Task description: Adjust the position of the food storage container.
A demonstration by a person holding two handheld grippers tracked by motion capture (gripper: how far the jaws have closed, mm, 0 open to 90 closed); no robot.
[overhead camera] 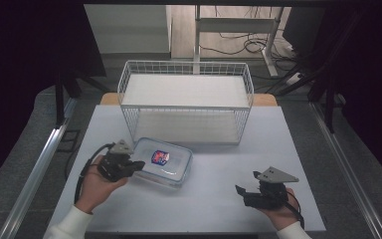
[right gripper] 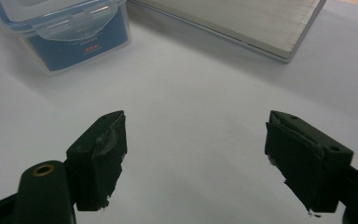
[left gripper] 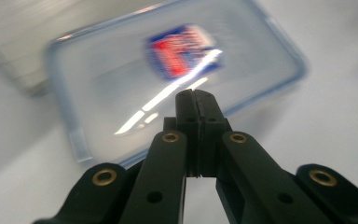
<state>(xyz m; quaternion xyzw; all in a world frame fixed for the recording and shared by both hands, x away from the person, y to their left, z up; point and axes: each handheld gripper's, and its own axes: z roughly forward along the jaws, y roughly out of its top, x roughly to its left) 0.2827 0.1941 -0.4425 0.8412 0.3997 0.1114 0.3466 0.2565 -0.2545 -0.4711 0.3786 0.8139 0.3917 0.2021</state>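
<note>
- Grey table [overhead camera: 214, 199] sits in a dark room, with a white wire rack [overhead camera: 186, 102] standing at its far side.
- A clear plastic box [overhead camera: 163, 162] with a blue-edged lid lies flat on the table, just in front of the rack and a bit to the left.
- The box's long side runs from near-left to far-right across the table, and a red and blue sticker [overhead camera: 159, 157] is on its lid.
- The left gripper [overhead camera: 138, 165] is right at the box's left end, with its tip over the edge of the lid.
- In the left gripper view, the left gripper's jaws are pressed tight together with nothing between them, and the box lies straight ahead and a little below them.
- The right gripper [overhead camera: 246, 183] rests well apart from the box, over on the right side of the table.
- In the right gripper view, its jaws are spread wide with only bare table between them, and the box is far off to the upper left.
- The left hand [overhead camera: 97, 186] is much nearer to the box, so I think it is the one to work on the lid.
</note>
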